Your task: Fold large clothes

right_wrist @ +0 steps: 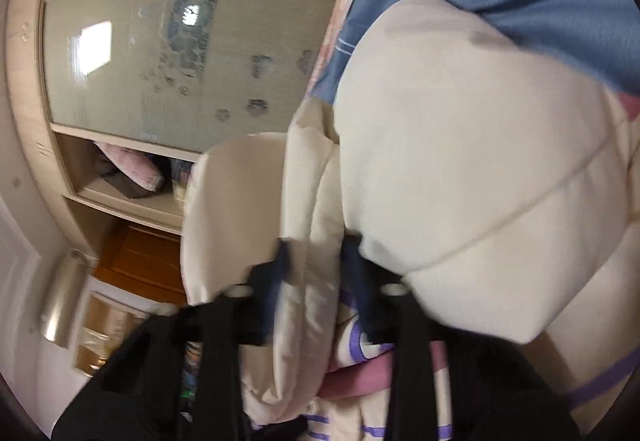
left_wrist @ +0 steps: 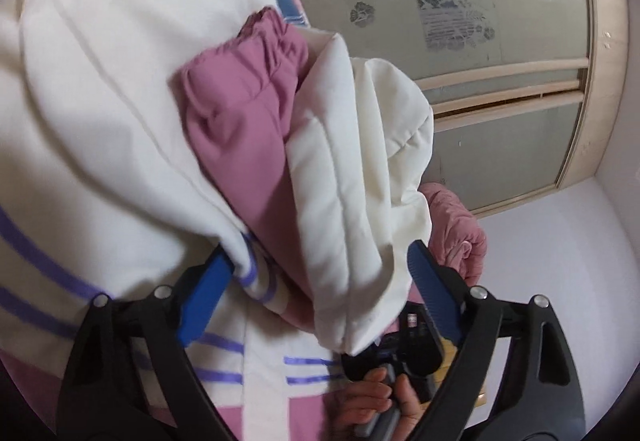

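The jacket (left_wrist: 120, 113), a cream quilted puffer with a pink lining (left_wrist: 240, 129) and an elastic cuff, lies on a bed over a cream sheet (left_wrist: 44, 281) striped purple and pink, with a blue cover further back.

Right gripper (right_wrist: 314, 261): fingers nearly closed, pinching a narrow padded fold of the jacket that runs straight up out of the fingers. That is the jacket's edge or a sleeve; the blur leaves it unclear which. The bulk of the jacket bulges to the right of this pinch in the right wrist view.

Left gripper (left_wrist: 320, 261): fingers spread wide and holding nothing. A cream fold hangs down between them, its tip just below finger level. The left finger (left_wrist: 204, 301) touches the cloth edge by the purple stripes. The right finger (left_wrist: 432, 293) looks just clear of the fold.

Key relation: the fold's long axis runs away from the left gripper, up toward the pink cuff, so the cloth already sits in the open gap. Likely next move is closing the left gripper on it.

The person's hand (left_wrist: 376, 397) shows low in the left wrist view, gripping the other gripper's handle, so the two grippers are close together. A wardrobe (left_wrist: 500, 41) with frosted doors stands behind.
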`<state>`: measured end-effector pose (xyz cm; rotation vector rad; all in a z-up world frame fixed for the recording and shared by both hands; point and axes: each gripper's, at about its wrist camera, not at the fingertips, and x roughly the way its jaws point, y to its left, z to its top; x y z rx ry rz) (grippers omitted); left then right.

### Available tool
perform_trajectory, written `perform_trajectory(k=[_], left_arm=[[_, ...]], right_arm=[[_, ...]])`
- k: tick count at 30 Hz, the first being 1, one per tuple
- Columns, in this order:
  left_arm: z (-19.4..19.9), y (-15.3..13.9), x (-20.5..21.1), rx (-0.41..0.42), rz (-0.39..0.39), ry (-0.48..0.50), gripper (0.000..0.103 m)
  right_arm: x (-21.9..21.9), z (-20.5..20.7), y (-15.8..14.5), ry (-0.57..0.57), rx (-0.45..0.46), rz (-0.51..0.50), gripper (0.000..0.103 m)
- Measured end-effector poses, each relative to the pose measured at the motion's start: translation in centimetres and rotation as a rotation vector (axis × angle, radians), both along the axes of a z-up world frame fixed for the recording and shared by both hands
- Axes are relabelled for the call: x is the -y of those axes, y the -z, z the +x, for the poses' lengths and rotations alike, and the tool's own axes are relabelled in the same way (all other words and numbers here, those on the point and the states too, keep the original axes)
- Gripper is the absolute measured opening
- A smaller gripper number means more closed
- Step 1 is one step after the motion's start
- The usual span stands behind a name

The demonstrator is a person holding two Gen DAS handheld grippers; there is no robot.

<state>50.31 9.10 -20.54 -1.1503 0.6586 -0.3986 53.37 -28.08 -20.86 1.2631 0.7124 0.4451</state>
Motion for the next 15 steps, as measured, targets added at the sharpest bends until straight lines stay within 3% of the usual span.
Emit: perform_trajectory(k=[4,10,13,14,15], left_arm=[[-1.6,0.0,0.3,-0.043,-0.024,-0.003,0.088],[-1.5,-1.2,0.9,0.055,-0.104,0.034,0.088],[-0.5,-0.9,0.9,0.078,-0.142,0.032,0.088],[0.0,-0.6,0.8,0.083,-0.165,0.034,0.085],[0.3,-0.4,0.7,0.096,-0.188,0.040,0.071]], right_arm=[[-0.4,-0.6,0.4,-0.036,0.044,0.158,0.017],[-0.7,-1.2,0.3,-0.073,0.089,0.284,0.016],[-0.3,-1.7,-0.1,-0.077,0.105,0.293,0.014],[-0.3,-1.6,-0.3,-0.072,0.105,0.291,0.013],[-0.1,-1.6,-0.4,-0.070,0.109,0.289,0.013]])
